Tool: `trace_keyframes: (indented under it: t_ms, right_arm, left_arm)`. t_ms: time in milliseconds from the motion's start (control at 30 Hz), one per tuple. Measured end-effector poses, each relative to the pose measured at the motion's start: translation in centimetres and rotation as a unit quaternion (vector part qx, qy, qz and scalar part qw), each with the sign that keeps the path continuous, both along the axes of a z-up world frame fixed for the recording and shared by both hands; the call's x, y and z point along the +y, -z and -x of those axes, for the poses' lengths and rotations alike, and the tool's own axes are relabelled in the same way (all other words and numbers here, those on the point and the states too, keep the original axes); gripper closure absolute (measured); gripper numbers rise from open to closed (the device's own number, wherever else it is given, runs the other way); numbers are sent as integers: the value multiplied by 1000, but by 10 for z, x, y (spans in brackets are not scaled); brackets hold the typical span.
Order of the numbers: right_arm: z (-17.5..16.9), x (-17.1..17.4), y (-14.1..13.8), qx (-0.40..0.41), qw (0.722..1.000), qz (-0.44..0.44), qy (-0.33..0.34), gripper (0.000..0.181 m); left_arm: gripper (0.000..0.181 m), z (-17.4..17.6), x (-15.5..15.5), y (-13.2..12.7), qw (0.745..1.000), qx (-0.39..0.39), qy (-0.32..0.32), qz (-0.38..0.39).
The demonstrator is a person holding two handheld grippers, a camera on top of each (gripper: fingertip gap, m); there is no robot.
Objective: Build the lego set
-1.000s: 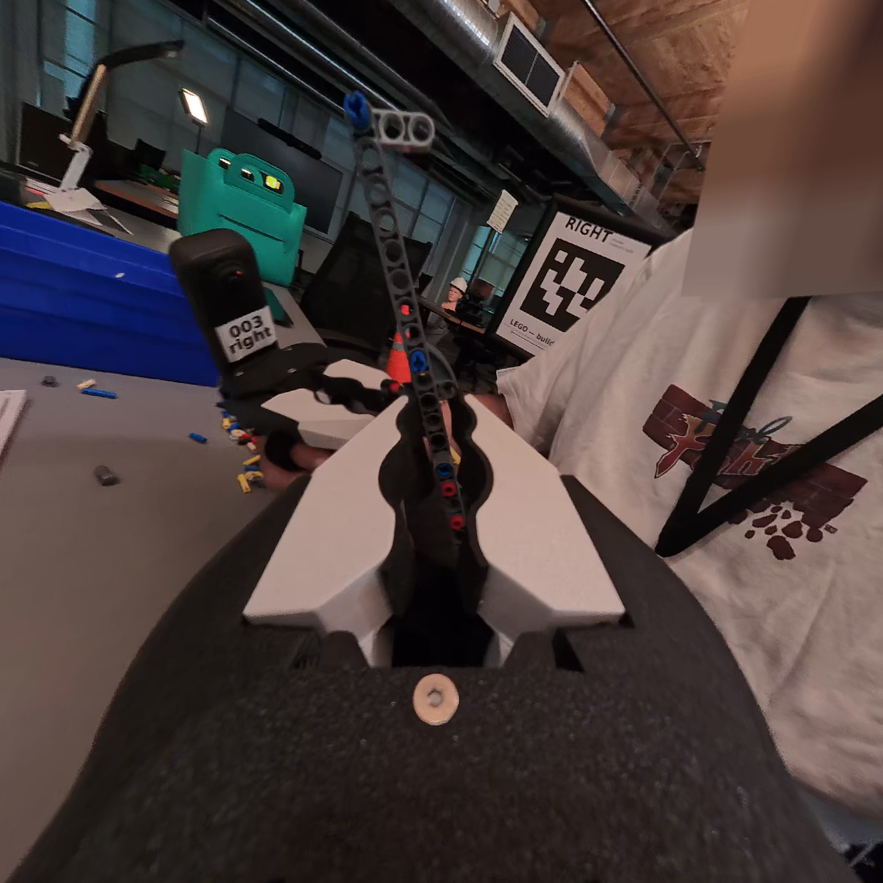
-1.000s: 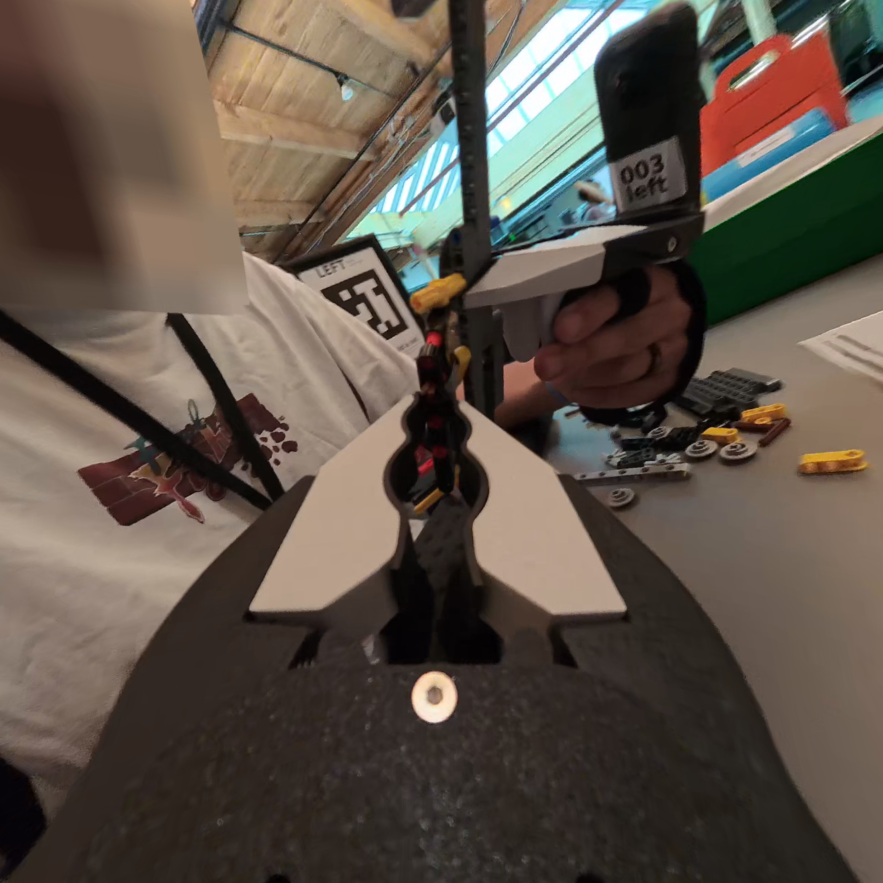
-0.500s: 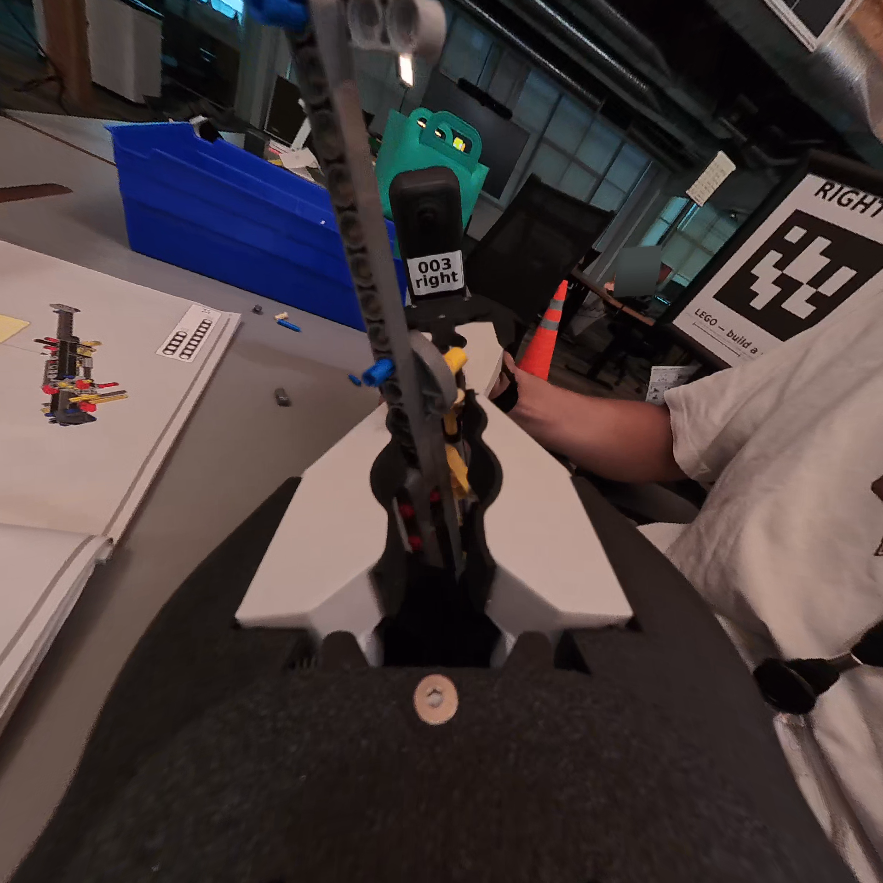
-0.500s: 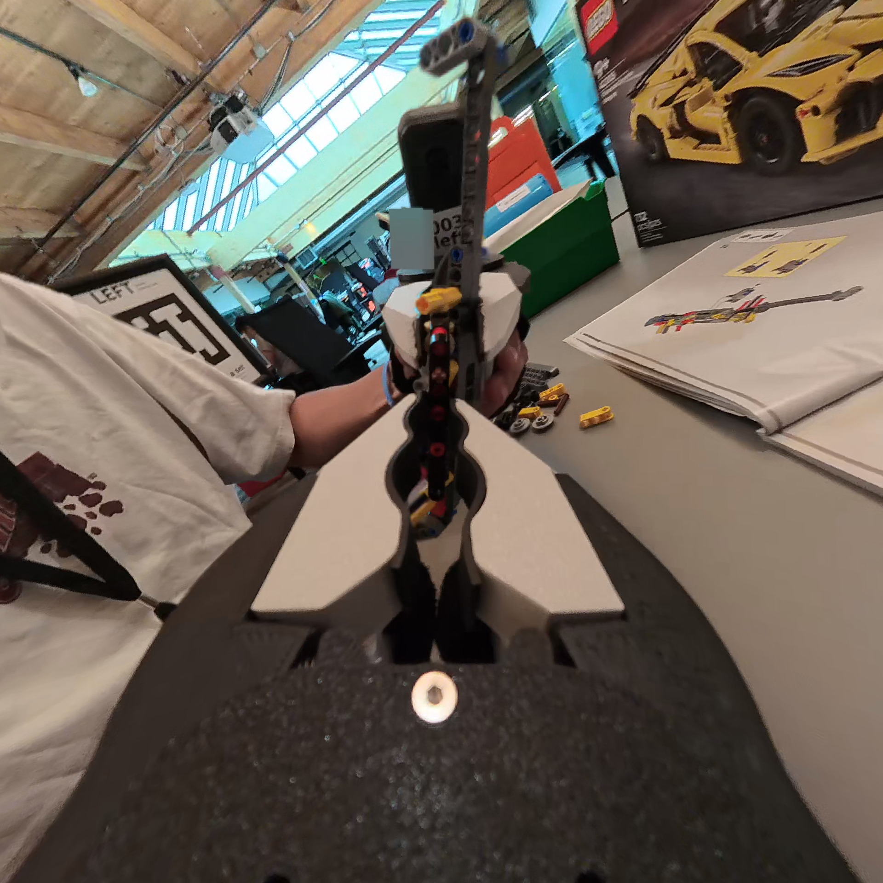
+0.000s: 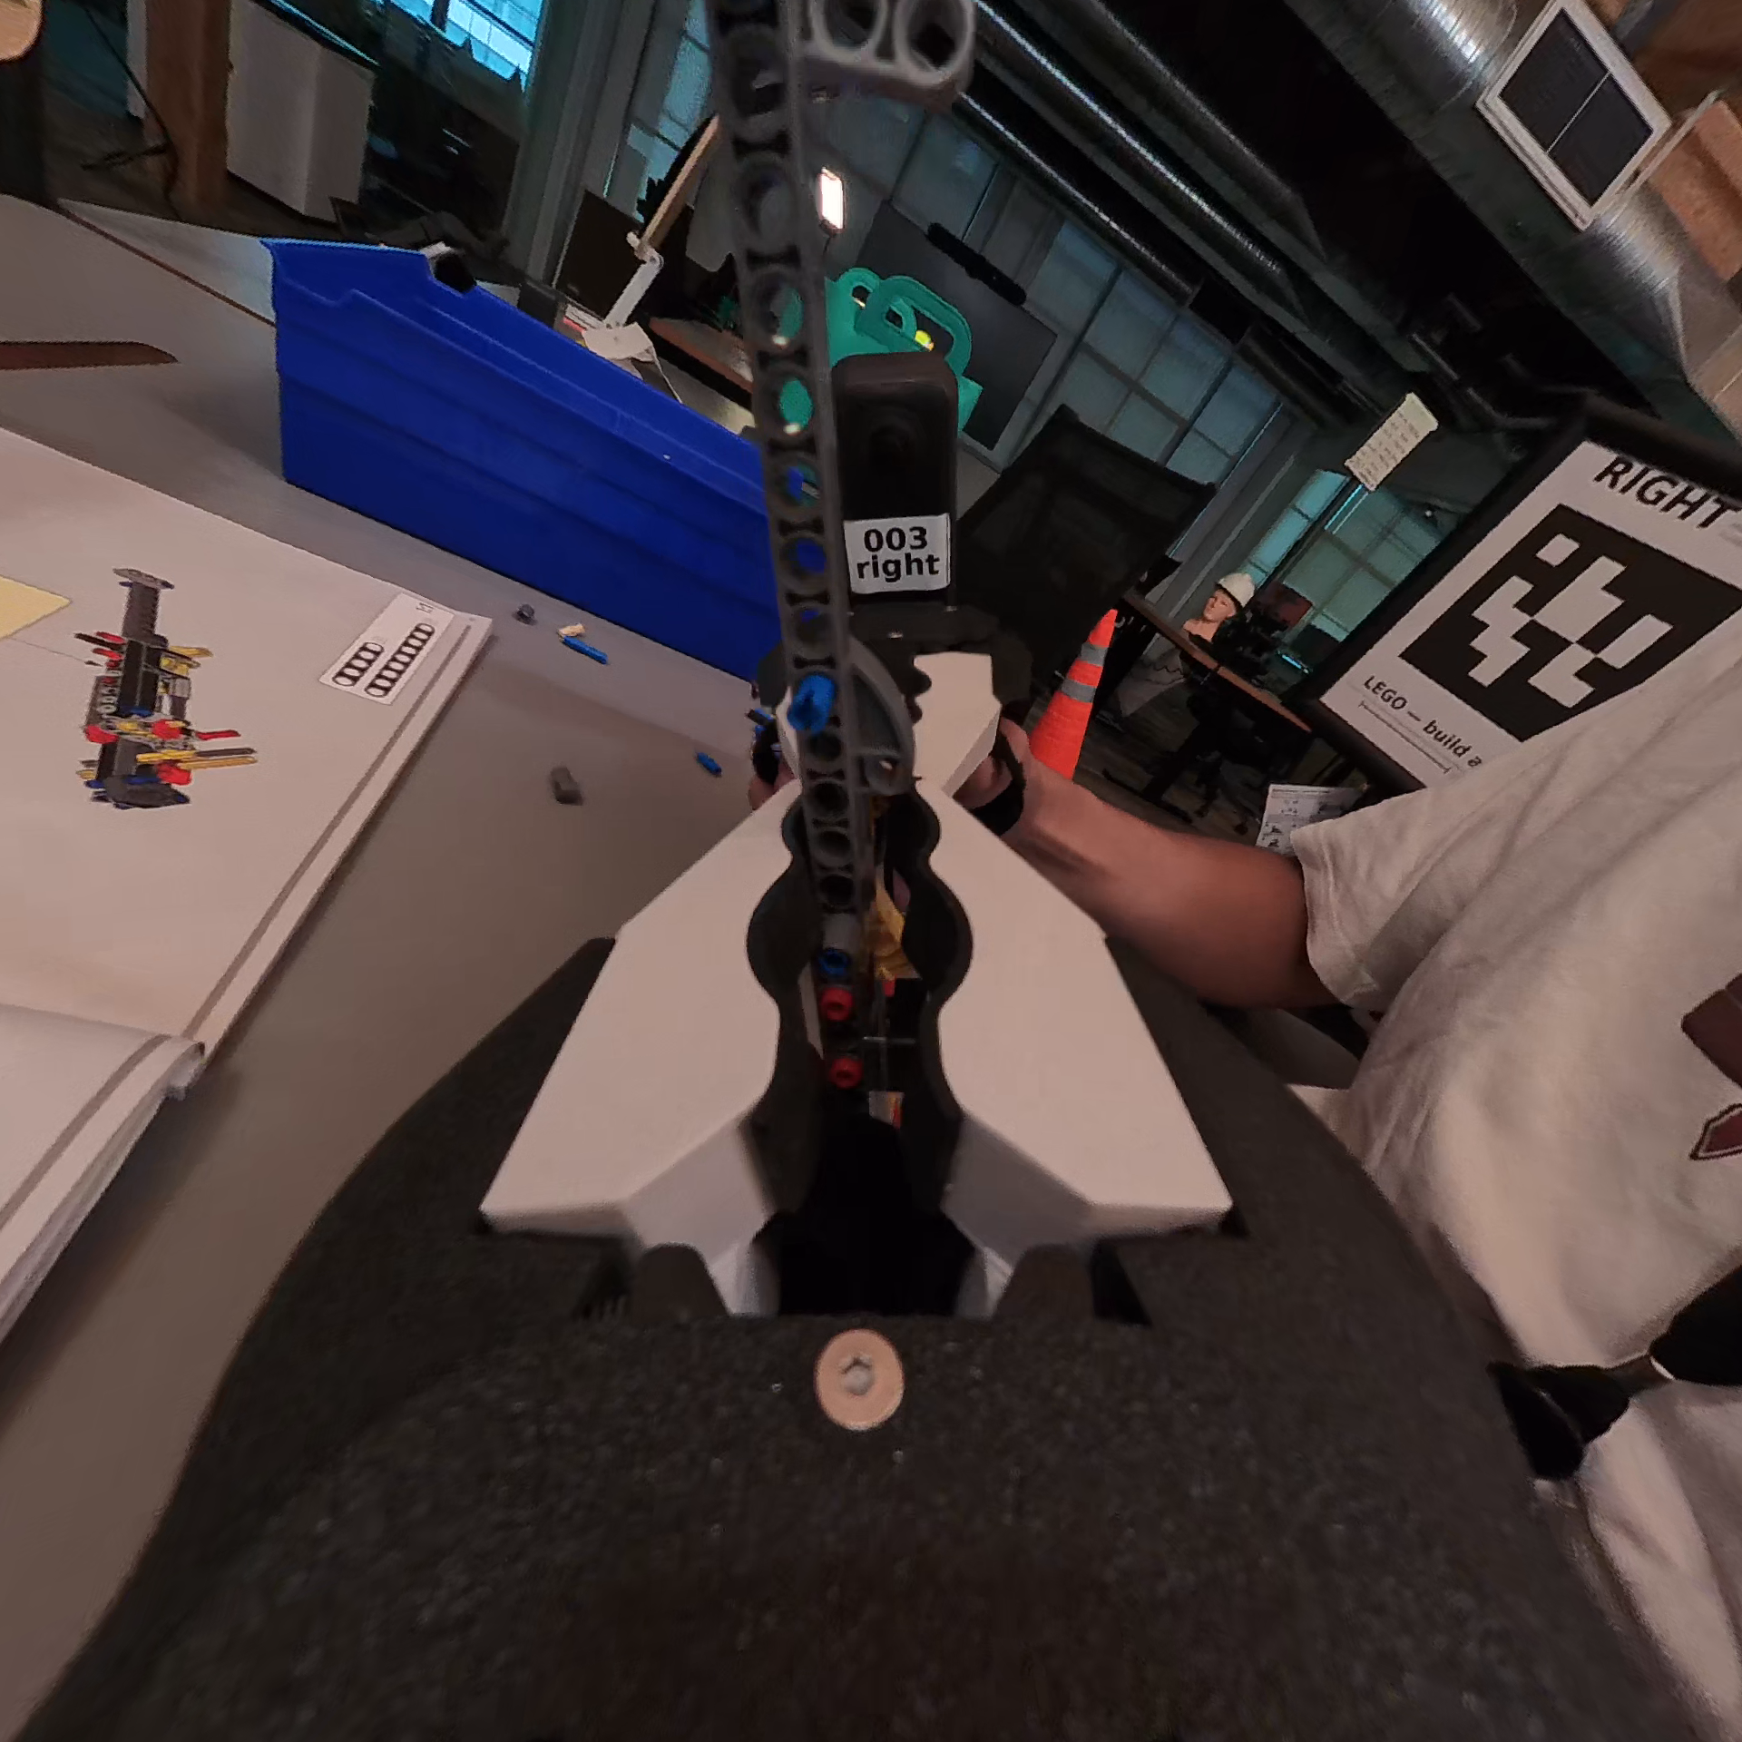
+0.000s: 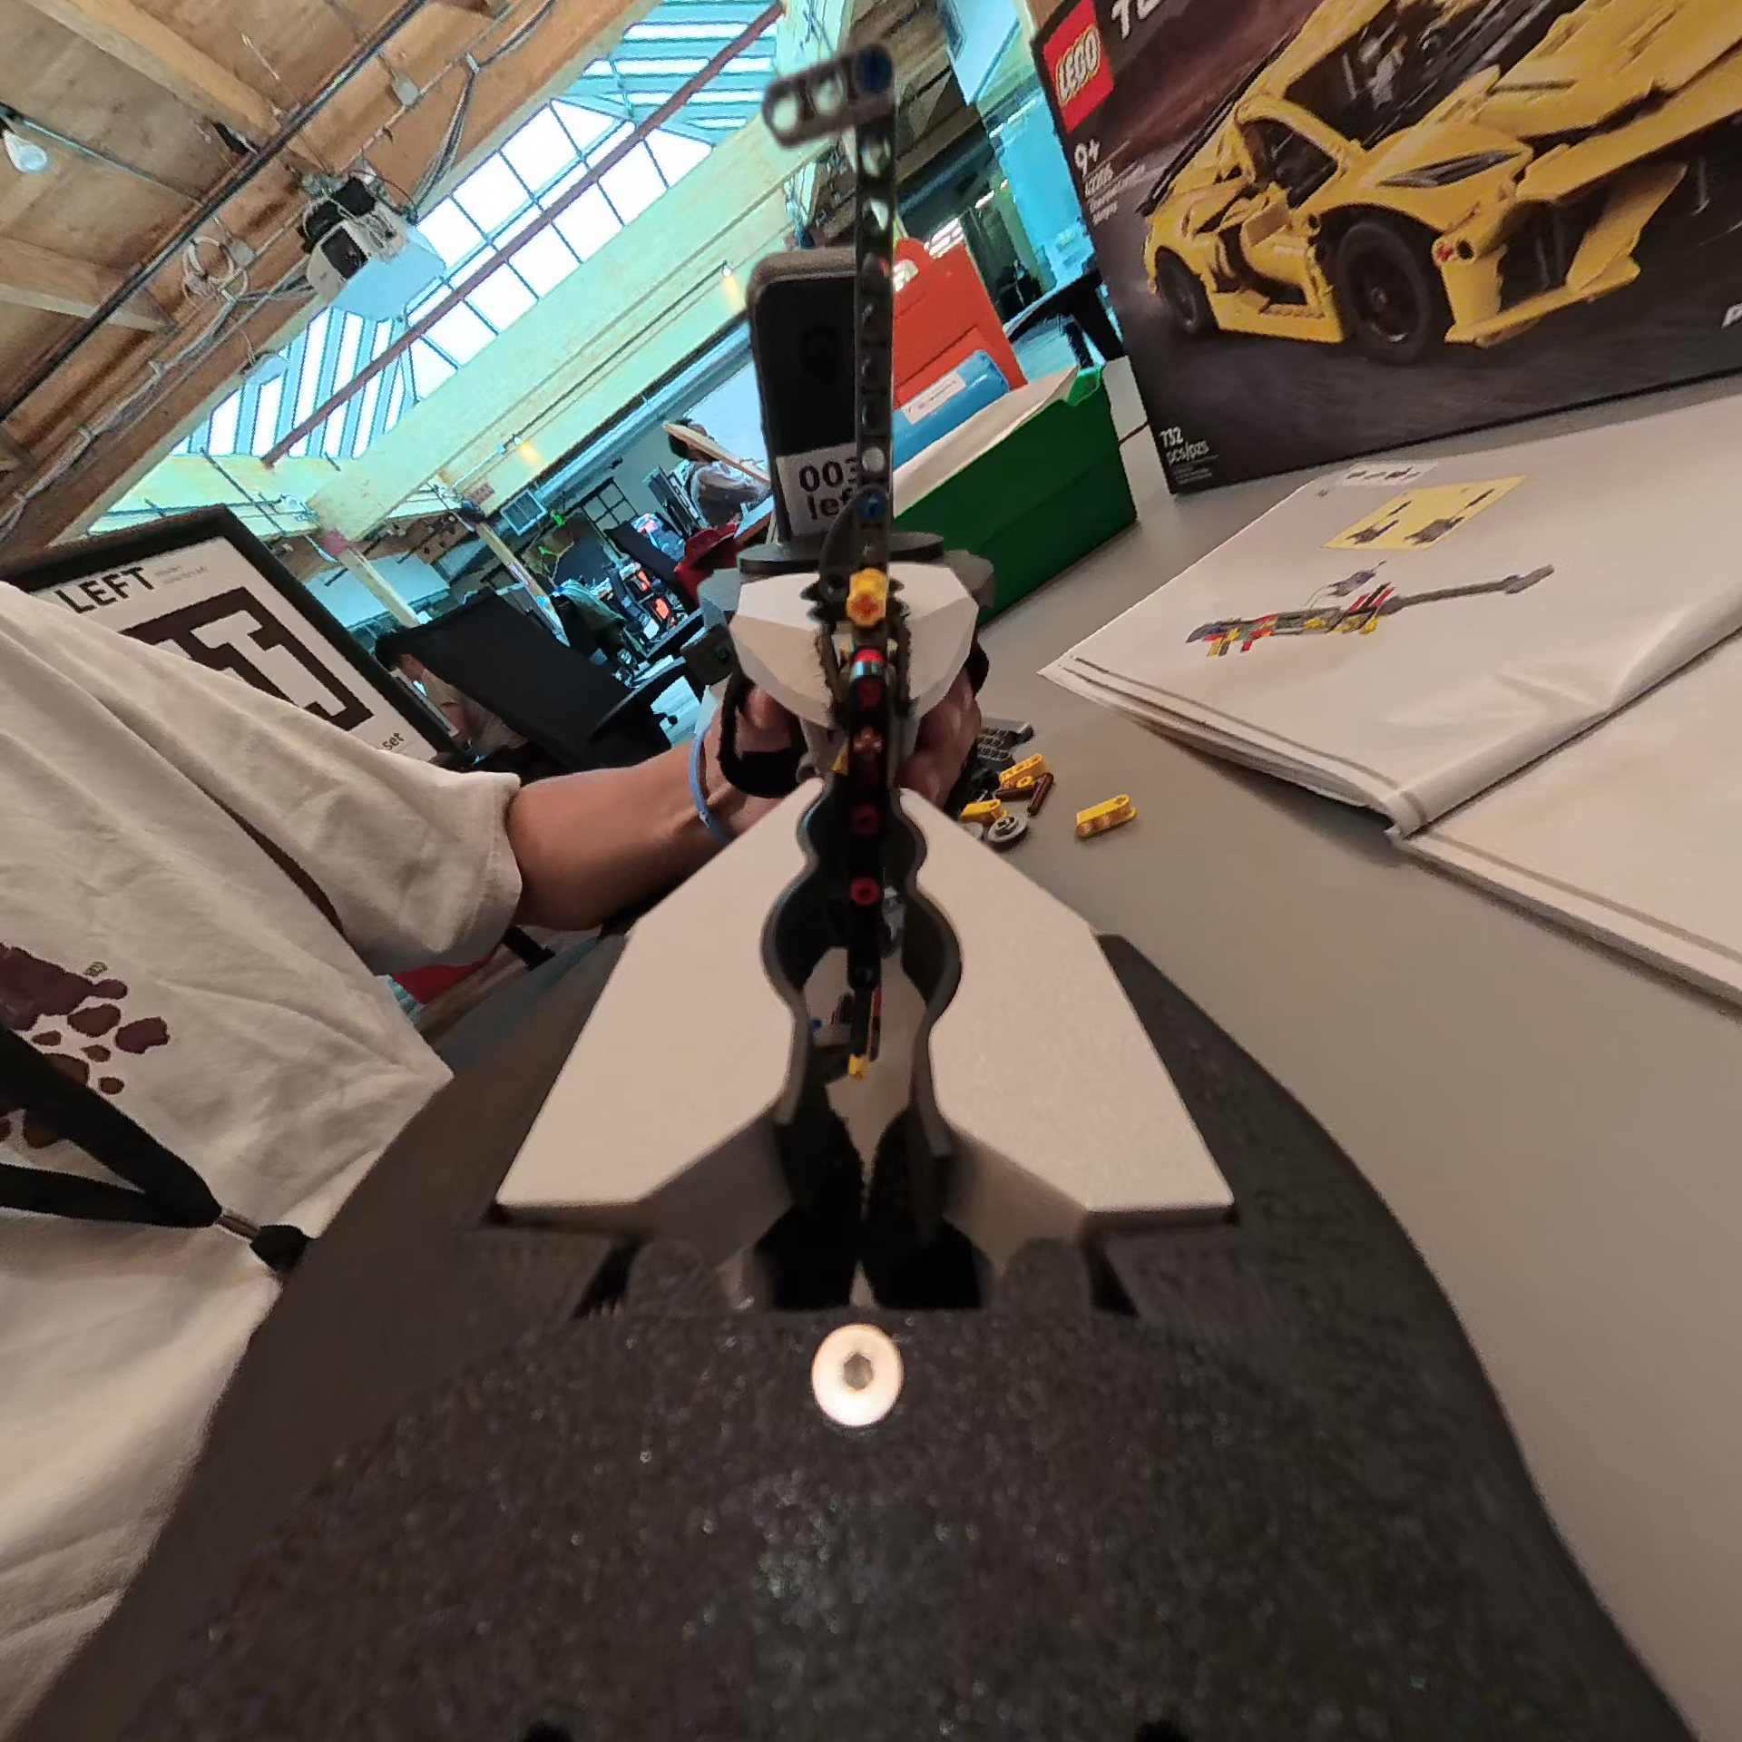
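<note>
The left gripper (image 5: 853,848) is clamping its jaws on the lower end of the lego assembly (image 5: 801,528), a long dark beam studded with red and blue pins that is rising upright above the grey table (image 5: 490,848). Facing it from the far side of the assembly, the right gripper (image 6: 862,820) is closing on the same beam; its grip looks firm, though the contact is partly hidden. Left of the assembly, the instruction booklet (image 5: 188,754) is lying open. Beyond the assembly, loose yellow pieces (image 6: 1103,815) are sitting beside the left gripper.
</note>
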State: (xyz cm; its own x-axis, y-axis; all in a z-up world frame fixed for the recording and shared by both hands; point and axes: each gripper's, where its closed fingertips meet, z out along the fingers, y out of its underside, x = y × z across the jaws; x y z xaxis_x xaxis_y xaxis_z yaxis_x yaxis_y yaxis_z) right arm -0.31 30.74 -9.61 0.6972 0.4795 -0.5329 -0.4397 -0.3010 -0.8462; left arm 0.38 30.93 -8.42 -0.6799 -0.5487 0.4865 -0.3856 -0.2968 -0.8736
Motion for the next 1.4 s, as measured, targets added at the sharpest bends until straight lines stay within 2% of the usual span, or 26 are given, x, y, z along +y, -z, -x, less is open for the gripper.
trace_keyframes:
  t_ms: [133, 200, 367, 667, 1033, 1100, 1400]
  right_arm:
    - [-1, -2, -4, -17, 1000, -23, 9, 170]
    - [-2, -2, 0, -30, 999, -13, 11, 175]
    - [-8, -5, -9, -17, 999, -34, 18, 172]
    - [0, -9, -3, -50, 998, -27, -4, 176]
    - [12, -14, 2, -44, 998, -14, -37, 175]
    - [15, -13, 7, -56, 998, -4, -37, 175]
    - [18, -13, -8, -4, 998, -23, -51, 174]
  left_arm:
    - [171, 1, 0, 1, 999, 14, 16, 27]
    - [172, 2, -1, 4, 1000, 16, 18, 18]
    - [171, 3, -2, 6, 1000, 11, 24, 0]
    - [172, 9, -8, 6, 999, -1, 36, -32]
    - [172, 20, -15, 8, 996, -3, 69, -47]
    - [172, 18, -15, 7, 997, -1, 66, -43]
    - [172, 20, -13, -2, 996, 8, 91, 18]
